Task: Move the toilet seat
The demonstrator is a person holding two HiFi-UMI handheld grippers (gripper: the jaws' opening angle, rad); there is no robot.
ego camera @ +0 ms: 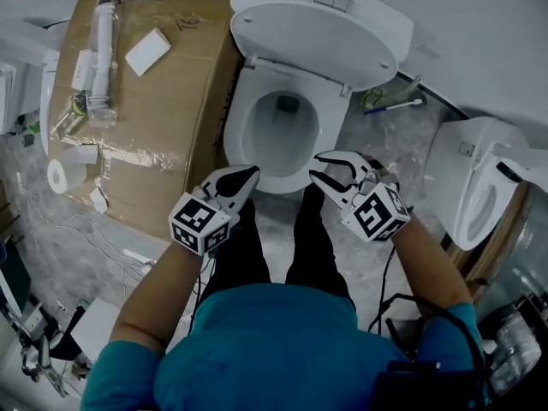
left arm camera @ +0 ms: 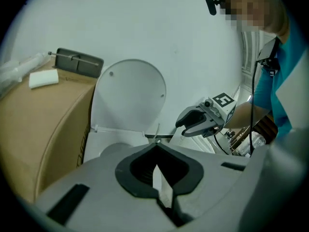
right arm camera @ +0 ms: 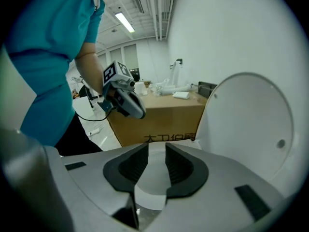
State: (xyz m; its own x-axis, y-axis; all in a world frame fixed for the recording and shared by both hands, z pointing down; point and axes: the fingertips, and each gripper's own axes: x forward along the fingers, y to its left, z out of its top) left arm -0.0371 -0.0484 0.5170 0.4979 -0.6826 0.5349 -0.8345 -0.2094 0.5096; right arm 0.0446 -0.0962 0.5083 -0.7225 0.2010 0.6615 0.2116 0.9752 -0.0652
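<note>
A white toilet stands ahead of me, its lid (ego camera: 317,28) raised against the wall. The white seat rim (ego camera: 244,122) lies flat around the bowl. My left gripper (ego camera: 248,175) hovers just before the bowl's front left edge, its tips together and nothing in them. My right gripper (ego camera: 329,168) hangs at the front right edge with its jaws apart and empty. The left gripper view shows the upright lid (left arm camera: 130,93) and the right gripper (left arm camera: 192,123). Seen from the right gripper view are the lid (right arm camera: 251,124) and the left gripper (right arm camera: 129,101).
A brown cardboard box (ego camera: 180,101) stands tight against the toilet's left side, bearing a white pipe (ego camera: 104,32) and a white block (ego camera: 147,51). A second toilet (ego camera: 479,187) sits at the right. A brush (ego camera: 392,106) and cables lie on the floor. My legs stand before the bowl.
</note>
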